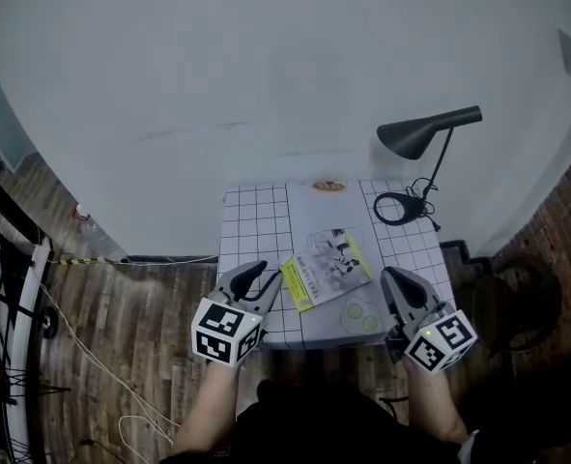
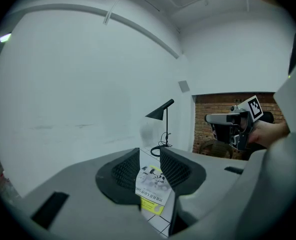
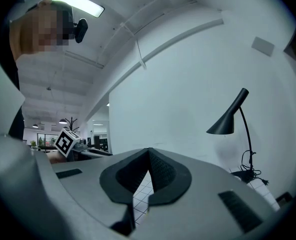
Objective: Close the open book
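Head view: book [image 1: 328, 269] flat mid-tabletop [image 1: 251, 220], cover up, looks closed | left gripper view: left gripper [image 2: 149, 156] open, empty, book beyond | right gripper view: right gripper [image 3: 148, 156] closed, empty | I judge no cover left to fold.

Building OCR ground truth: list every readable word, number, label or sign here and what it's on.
None legible.
Book cover: print beside its yellow strip, too small and blurred to read in either view.
Orange label beyond the book: too small to read.
Left tool and right tool cubes: square marker patterns only, no words.
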